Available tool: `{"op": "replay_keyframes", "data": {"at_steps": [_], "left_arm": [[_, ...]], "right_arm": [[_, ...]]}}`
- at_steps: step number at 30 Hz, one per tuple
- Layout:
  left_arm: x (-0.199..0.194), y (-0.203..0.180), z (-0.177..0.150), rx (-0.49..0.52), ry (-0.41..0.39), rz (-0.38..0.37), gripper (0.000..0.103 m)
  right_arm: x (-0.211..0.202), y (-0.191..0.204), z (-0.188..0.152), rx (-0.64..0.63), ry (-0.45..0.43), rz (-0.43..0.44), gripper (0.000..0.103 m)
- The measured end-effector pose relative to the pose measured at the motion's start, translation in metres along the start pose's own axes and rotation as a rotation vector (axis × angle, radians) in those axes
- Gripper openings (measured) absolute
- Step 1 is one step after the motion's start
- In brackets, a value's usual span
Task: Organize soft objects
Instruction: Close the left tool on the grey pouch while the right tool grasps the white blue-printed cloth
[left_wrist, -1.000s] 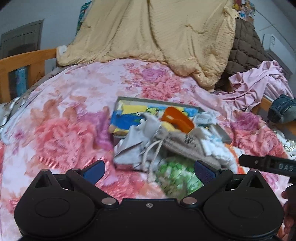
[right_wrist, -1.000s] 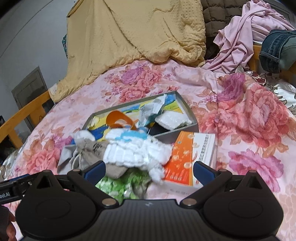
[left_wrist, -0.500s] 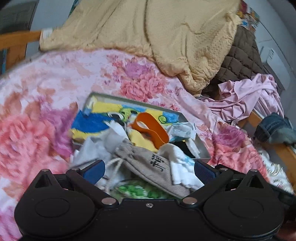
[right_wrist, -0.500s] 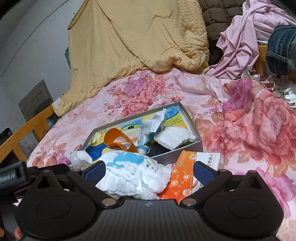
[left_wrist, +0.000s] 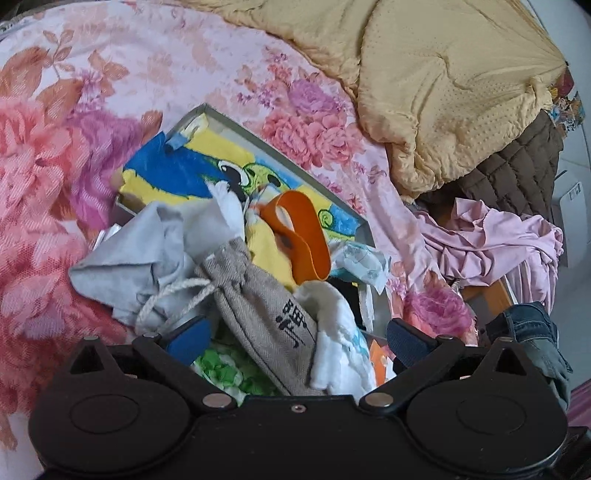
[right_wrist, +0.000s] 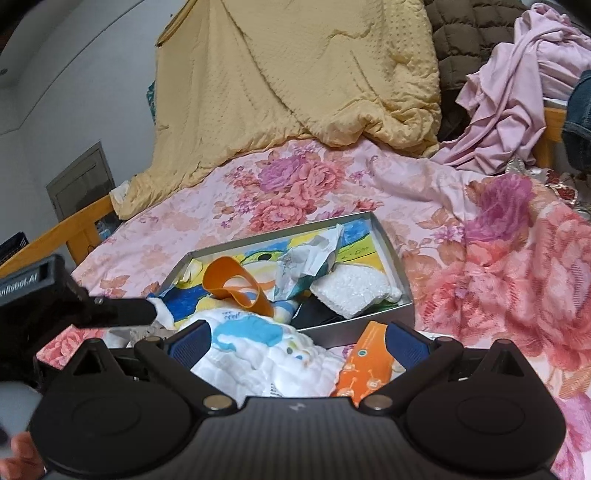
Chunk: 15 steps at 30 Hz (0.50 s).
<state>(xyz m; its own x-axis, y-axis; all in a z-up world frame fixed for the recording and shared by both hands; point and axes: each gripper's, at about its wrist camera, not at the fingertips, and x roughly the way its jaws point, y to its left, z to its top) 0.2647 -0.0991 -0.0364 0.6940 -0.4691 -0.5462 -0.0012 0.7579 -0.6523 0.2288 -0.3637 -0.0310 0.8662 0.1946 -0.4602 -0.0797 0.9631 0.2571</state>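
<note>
Grey cloth (left_wrist: 147, 254): we see it crumpled at the left end of the pile, draped over the near left corner of the tray.
Drawstring pouch (left_wrist: 266, 306): beige linen, lying just right of the grey cloth, its cord looped toward the left tool's blue fingertip (left_wrist: 188, 338).
Left tool (left_wrist: 295, 339): our fingers are spread wide and pinch nothing; the pouch and the white quilted cloth (left_wrist: 332, 350) lie between them, and we cannot tell whether a fingertip touches either.
Green patterned fabric (left_wrist: 221, 369): partly hidden under the pouch, close to the tool body.
Tray (right_wrist: 391, 243): a shallow grey metal box on the floral bedspread (right_wrist: 498, 277), lined with a blue and yellow cartoon picture.
Orange band (right_wrist: 236, 284): a loop standing in the left half of the tray.
Crumpled wrapper (right_wrist: 310, 258): in the middle of the tray, just right of the band.
White pad (right_wrist: 354, 291): in the tray's right end, touching the wrapper.
Right tool (right_wrist: 295, 341): fingers spread, gripping nothing; the white quilted cloth with a blue print sits between them in front of the tray.
Orange packet (right_wrist: 365, 365): on the bedspread beside the right fingertip, touching the quilted cloth.
Yellow blanket (right_wrist: 295, 81): heaped at the far end of the bed.
</note>
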Motion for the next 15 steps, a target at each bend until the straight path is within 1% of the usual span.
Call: {"op": "replay_keyframes", "data": {"at_steps": [5, 11, 14, 15], "left_arm": [[0.010, 0.001, 0.006, -0.037, 0.013, -0.005, 0.098], [0.018, 0.002, 0.007, -0.050, 0.023, 0.008, 0.091], [0.019, 0.004, 0.007, -0.059, 0.021, 0.014, 0.084], [0.019, 0.005, 0.006, -0.060, 0.017, 0.016, 0.079]], "right_arm": [[0.007, 0.006, -0.001, -0.034, 0.011, 0.027, 0.101], [0.013, 0.010, -0.003, -0.052, 0.030, 0.063, 0.099], [0.016, 0.013, -0.005, -0.064, 0.046, 0.082, 0.098], [0.018, 0.015, -0.006, -0.067, 0.056, 0.089, 0.097]]}}
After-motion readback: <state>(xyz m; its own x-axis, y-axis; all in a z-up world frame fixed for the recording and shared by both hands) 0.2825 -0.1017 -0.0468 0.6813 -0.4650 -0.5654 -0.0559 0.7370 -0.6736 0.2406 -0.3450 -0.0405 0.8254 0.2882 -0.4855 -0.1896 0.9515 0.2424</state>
